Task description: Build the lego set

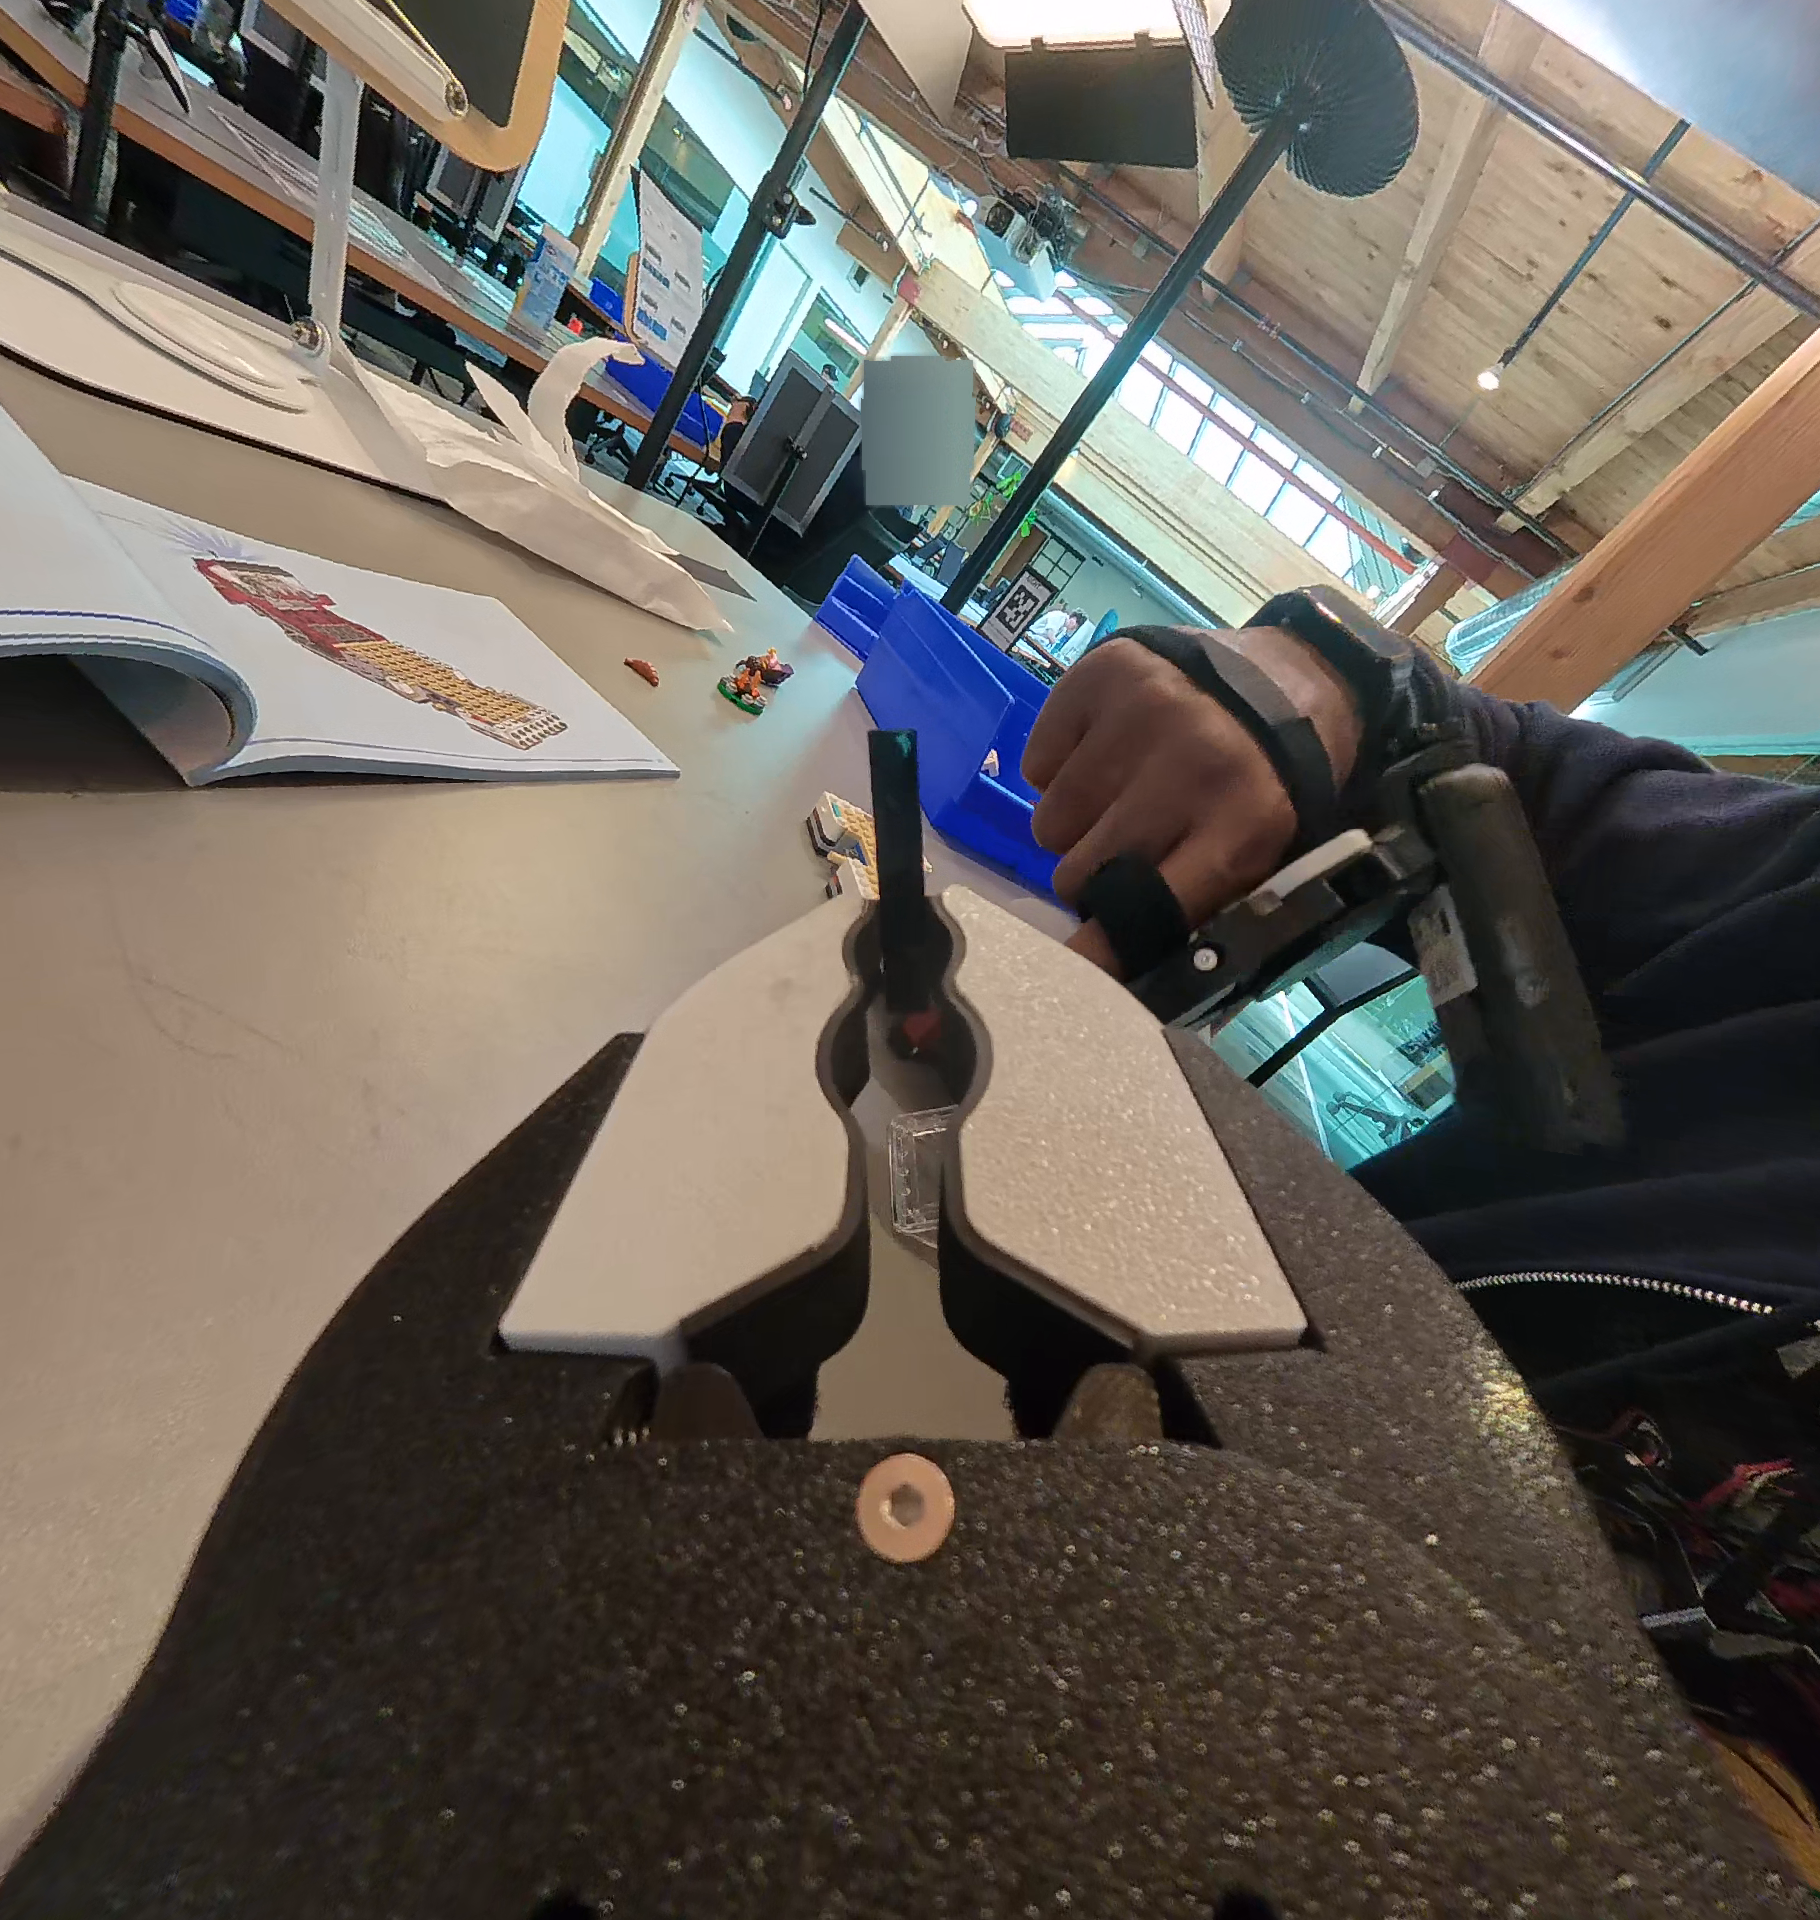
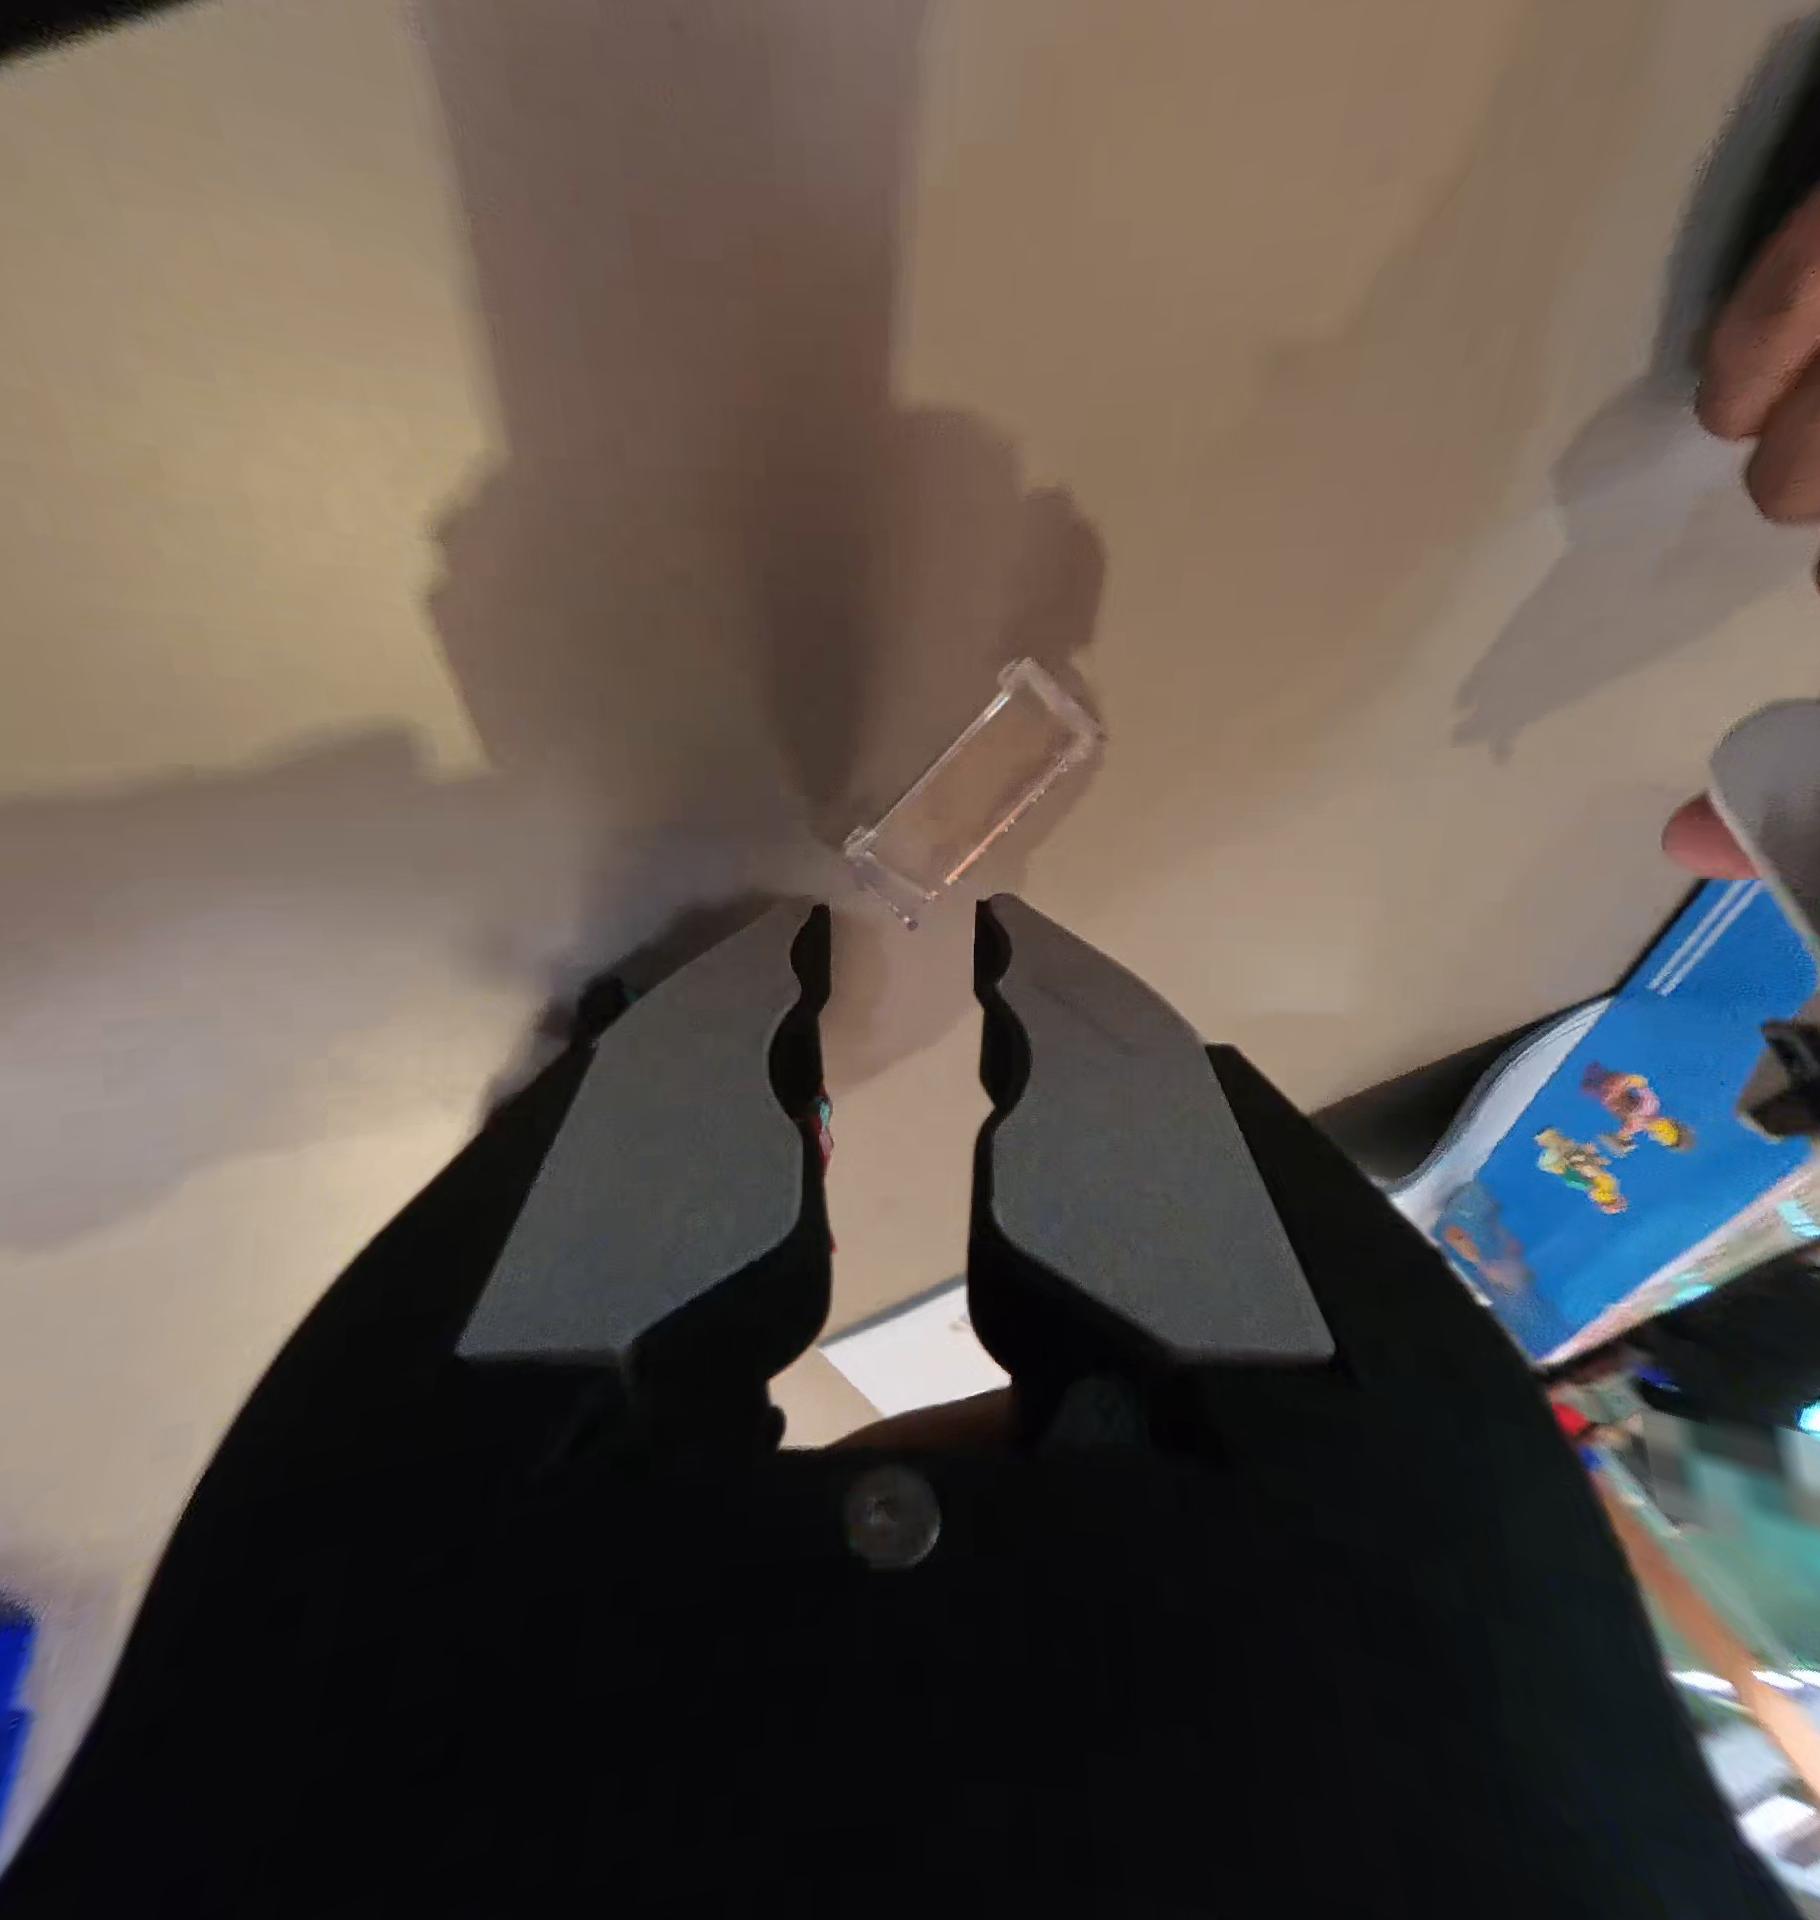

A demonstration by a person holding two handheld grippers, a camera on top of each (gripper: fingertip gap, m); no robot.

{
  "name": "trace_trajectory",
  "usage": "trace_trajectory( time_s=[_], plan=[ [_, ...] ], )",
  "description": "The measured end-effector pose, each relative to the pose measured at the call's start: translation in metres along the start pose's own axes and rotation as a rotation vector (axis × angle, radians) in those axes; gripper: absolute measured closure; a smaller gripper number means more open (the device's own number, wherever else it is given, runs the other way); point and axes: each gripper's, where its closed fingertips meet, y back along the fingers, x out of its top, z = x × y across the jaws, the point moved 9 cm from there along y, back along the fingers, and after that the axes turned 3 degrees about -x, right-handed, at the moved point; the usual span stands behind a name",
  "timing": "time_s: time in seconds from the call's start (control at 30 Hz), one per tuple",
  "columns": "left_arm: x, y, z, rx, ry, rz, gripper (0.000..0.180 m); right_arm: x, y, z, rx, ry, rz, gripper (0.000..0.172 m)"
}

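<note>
A: Grey desk first, with an open booklet by its left edge and a blue bin farther back.
B: The left gripper has its jaws clamped on a thin black rod.
A: The right gripper has its jaws apart, with a clear brick on the desk just beyond.

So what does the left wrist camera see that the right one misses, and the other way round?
Only the left view shows its hand-held gripper clamped on a thin black stick, an open instruction booklet, a small figure and blue bins. Only the right view shows its own hand-held gripper open just short of the clear piece, plus a blue box. Both show the grey table and a clear plastic piece.
</note>
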Motion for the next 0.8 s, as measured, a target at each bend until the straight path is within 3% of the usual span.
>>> trace_trajectory(
  time_s=[0.27,0.43,0.5,0.7,0.8],
  plan=[
    [0.0,0.0,-0.001,-0.014,0.008,-0.003,0.172,0.009,-0.006,-0.011,-0.067,0.258,-0.053,0.146],
    [0.0,0.0,-0.001,-0.015,0.009,-0.005,0.172,0.011,-0.019,-0.012,-0.161,0.338,-0.126,0.169],
    [0.0,0.0,0.0,-0.013,0.006,-0.004,0.172,0.009,-0.023,-0.009,-0.196,0.304,-0.179,0.17],
    [0.002,0.004,-0.002,0.007,0.01,0.045,0.172,0.02,-0.016,0.011,-0.374,-0.259,-0.176,0.17],
    [0.005,0.009,-0.004,0.016,0.035,0.092,0.173,0.032,-0.007,0.017,-0.409,-0.766,0.042,0.17]
  ],
)
